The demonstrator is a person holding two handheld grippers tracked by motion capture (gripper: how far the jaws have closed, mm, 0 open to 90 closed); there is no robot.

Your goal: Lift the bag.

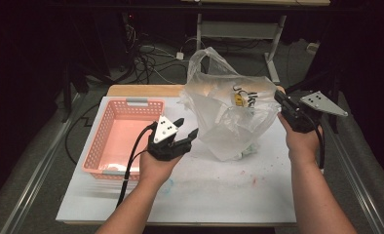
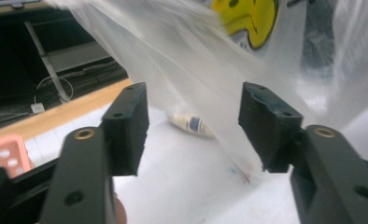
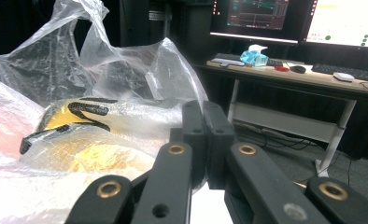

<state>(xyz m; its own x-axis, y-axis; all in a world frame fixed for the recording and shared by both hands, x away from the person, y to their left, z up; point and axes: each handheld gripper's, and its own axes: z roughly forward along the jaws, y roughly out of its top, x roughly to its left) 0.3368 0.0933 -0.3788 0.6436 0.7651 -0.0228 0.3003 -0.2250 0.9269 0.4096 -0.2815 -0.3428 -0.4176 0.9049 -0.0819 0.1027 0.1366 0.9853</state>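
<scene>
Presently, the left tool (image 1: 186, 127) is held with its jaws parted about halfway, and nothing is gripped or touched between them; it is seen just beside the clear plastic bag (image 1: 229, 114), low on the bag's left side. The right tool (image 1: 280, 100) is closed fully, and the bag's upper right edge appears to be pinched between its jaws. The bag is kept upright on the white surface (image 1: 204, 185), right of the pink basket (image 1: 107, 134).

Bright lit tabletop (image 1: 204, 190) amid dark surroundings; motion-blurred bag (image 2: 182, 46); soft, slightly grainy frames
</scene>
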